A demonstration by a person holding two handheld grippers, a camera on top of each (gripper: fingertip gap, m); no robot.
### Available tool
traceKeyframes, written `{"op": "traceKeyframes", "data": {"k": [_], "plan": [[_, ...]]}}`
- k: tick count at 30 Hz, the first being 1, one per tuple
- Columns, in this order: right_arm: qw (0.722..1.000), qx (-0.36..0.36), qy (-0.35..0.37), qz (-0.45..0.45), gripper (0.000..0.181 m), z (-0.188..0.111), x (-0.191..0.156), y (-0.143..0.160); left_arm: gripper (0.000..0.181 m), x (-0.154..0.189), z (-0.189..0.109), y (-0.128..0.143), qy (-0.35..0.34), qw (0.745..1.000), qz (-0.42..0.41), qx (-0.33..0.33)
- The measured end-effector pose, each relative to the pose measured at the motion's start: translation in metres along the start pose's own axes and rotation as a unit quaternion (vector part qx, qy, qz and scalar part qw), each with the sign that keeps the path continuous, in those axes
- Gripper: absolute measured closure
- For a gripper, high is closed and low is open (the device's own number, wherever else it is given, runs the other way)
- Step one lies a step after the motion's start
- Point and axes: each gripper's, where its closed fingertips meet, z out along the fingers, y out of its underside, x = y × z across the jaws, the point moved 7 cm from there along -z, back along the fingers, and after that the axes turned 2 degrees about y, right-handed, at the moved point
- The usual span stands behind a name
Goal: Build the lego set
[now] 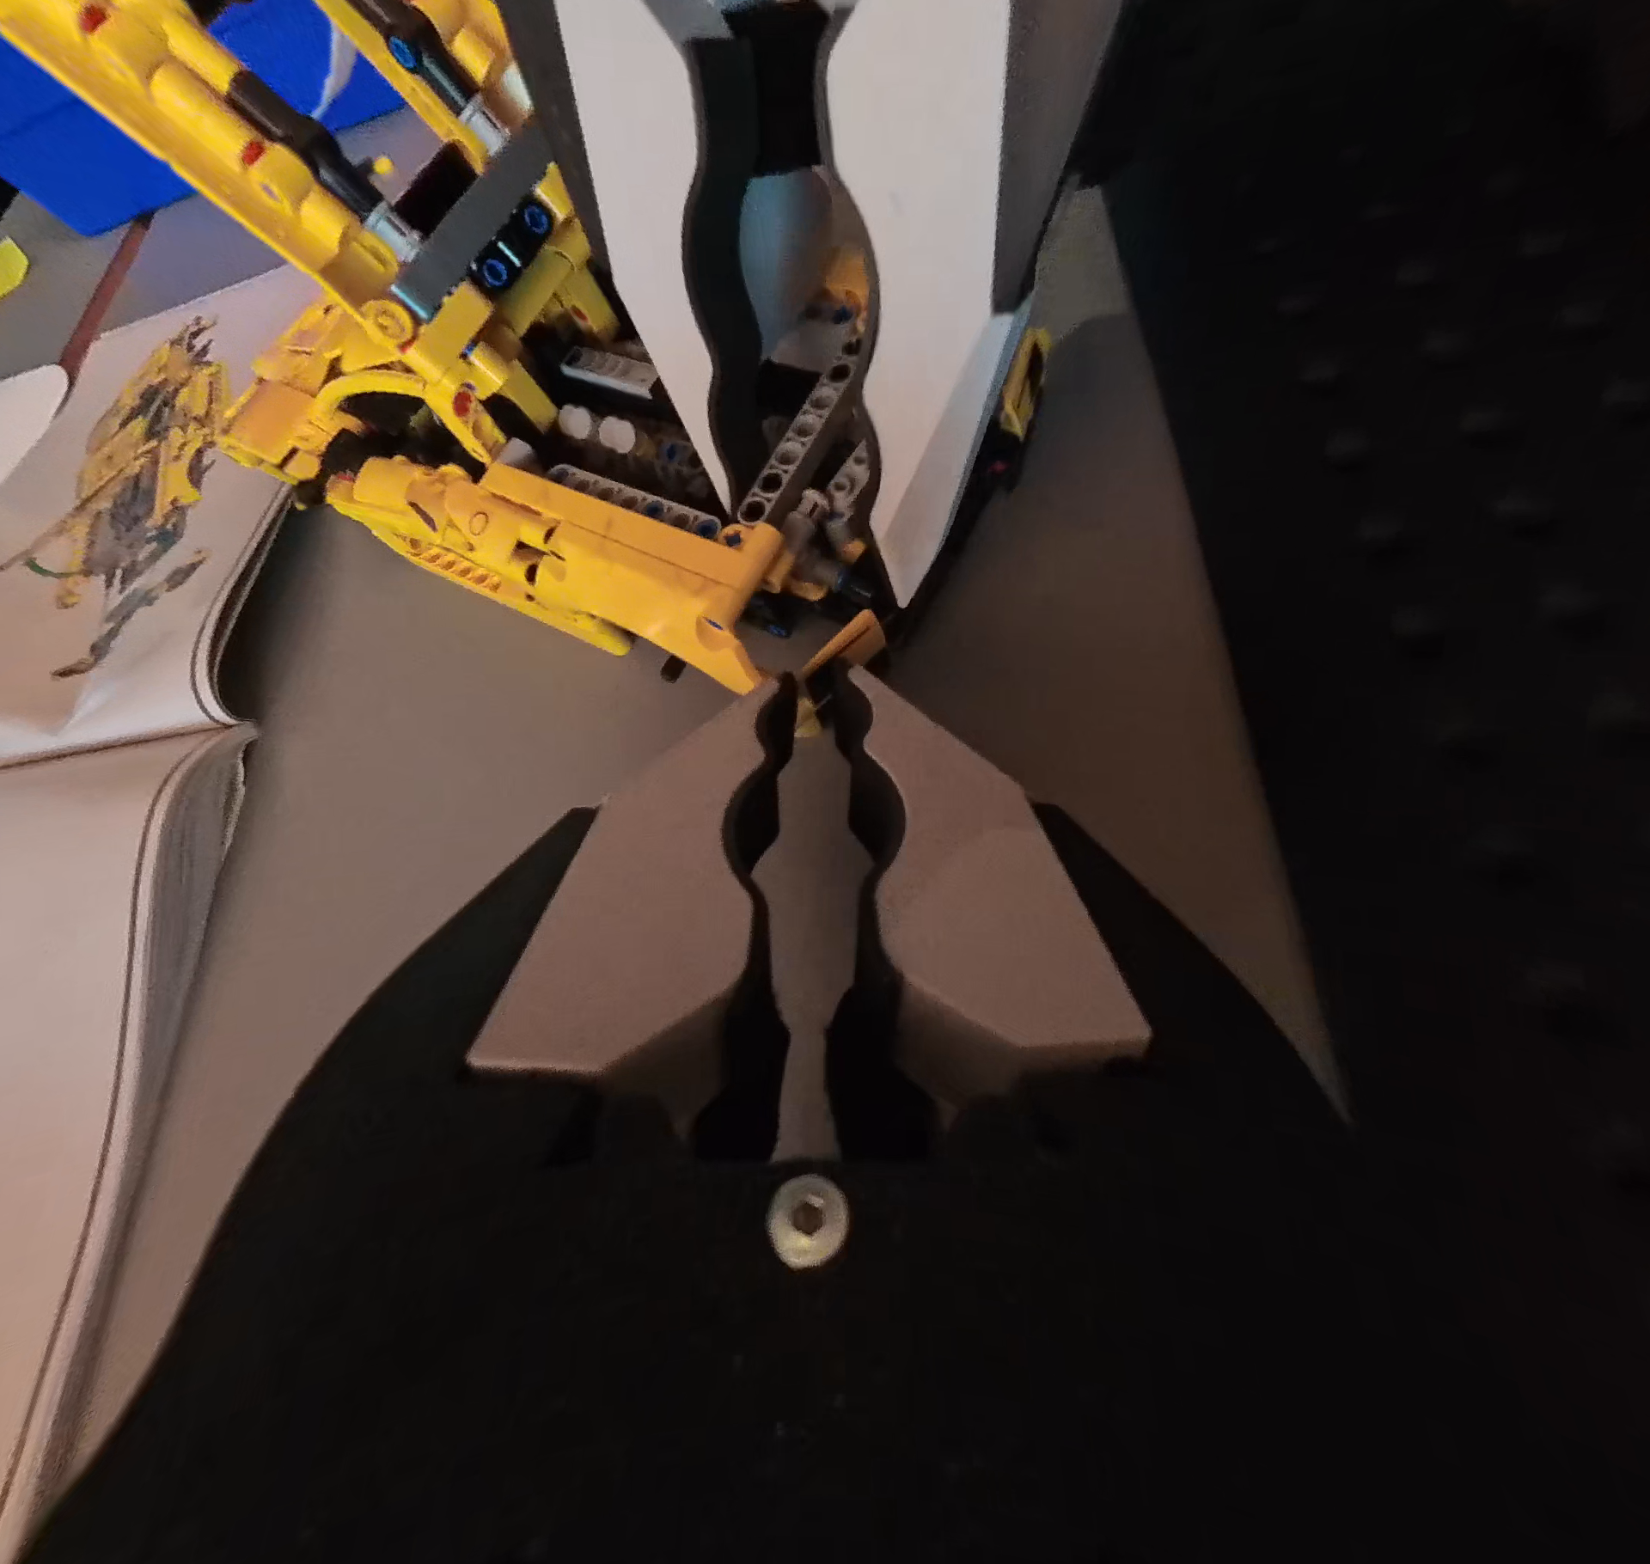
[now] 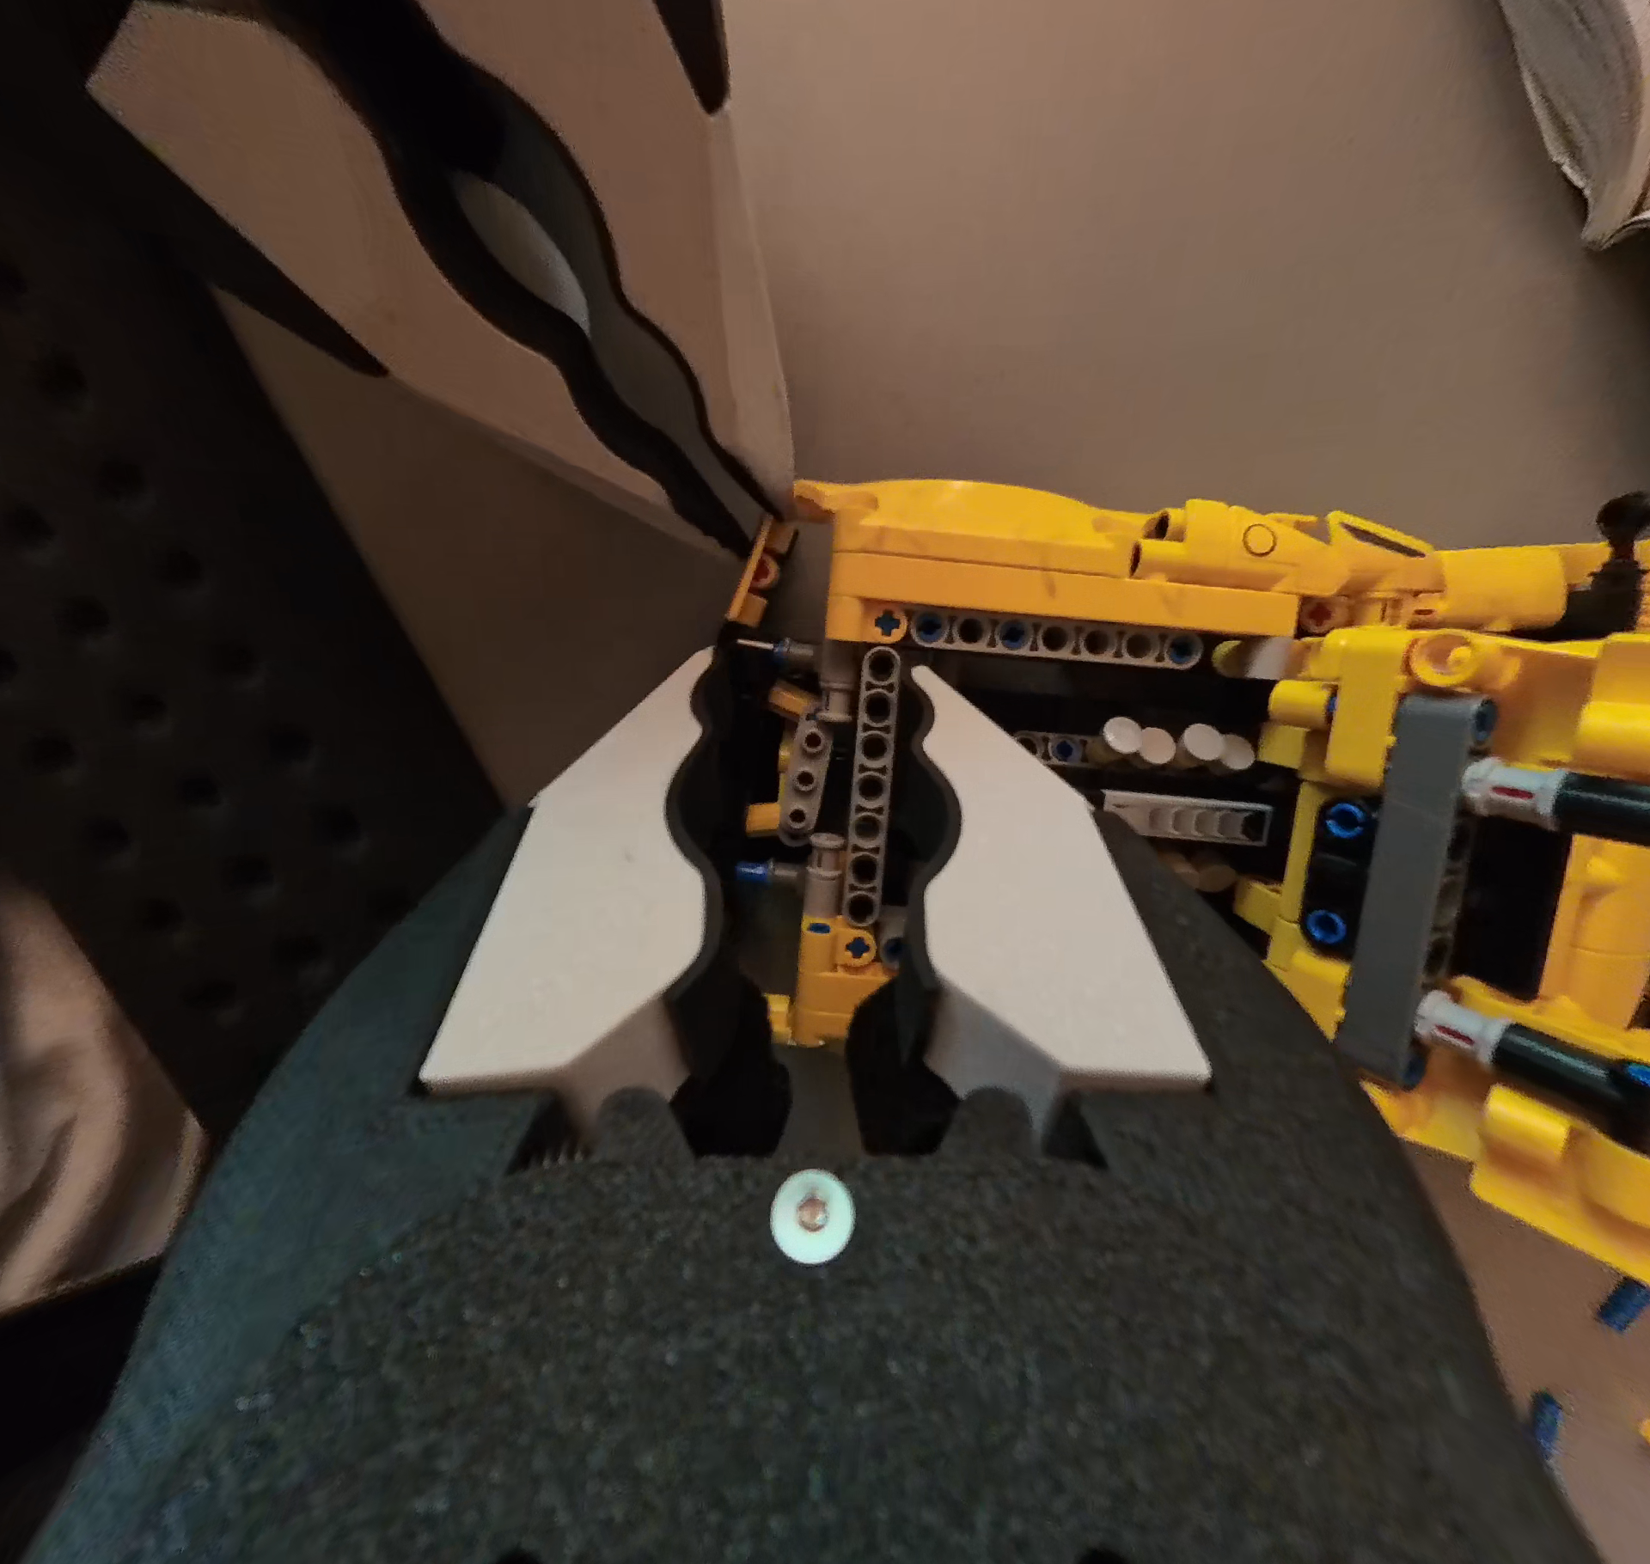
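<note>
My yellow lego model lies on the table, beside the instruction booklet. My right gripper straddles its grey beam, jaws apart. My left gripper pinches a small yellow piece at the model's corner.

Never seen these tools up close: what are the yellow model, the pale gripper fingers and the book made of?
The yellow model looks like hard, glossy moulded plastic with pin holes. The right gripper has pale matte fingers, probably printed plastic, edged with dark wavy rubbery-looking pads. The book is paper, judging by its printed, curling pages.
</note>
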Motion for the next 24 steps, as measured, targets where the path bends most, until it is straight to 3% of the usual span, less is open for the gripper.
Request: {"op": "traceKeyframes", "data": {"k": [8, 12, 16, 24], "plan": [[1.0, 0.01, -0.002, -0.01, 0.142, -0.002, -0.002, 0.002, 0.174, 0.0, -0.001, 0.001, 0.015, 1.0, -0.015, 0.009], [0.999, 0.0, 0.001, -0.032, 0.124, -0.019, -0.004, 0.014, 0.174, 0.0, -0.001, 0.001, 0.017, 1.0, -0.019, 0.011], [0.999, -0.037, 0.01, -0.033, 0.125, -0.022, -0.001, 0.029, 0.174, 0.0, -0.002, 0.002, 0.021, 0.999, -0.025, 0.013], [0.999, -0.034, -0.026, -0.027, 0.14, -0.017, -0.004, 0.027, 0.174, 0.0, -0.002, 0.002, 0.02, 0.999, -0.027, 0.013]]}}
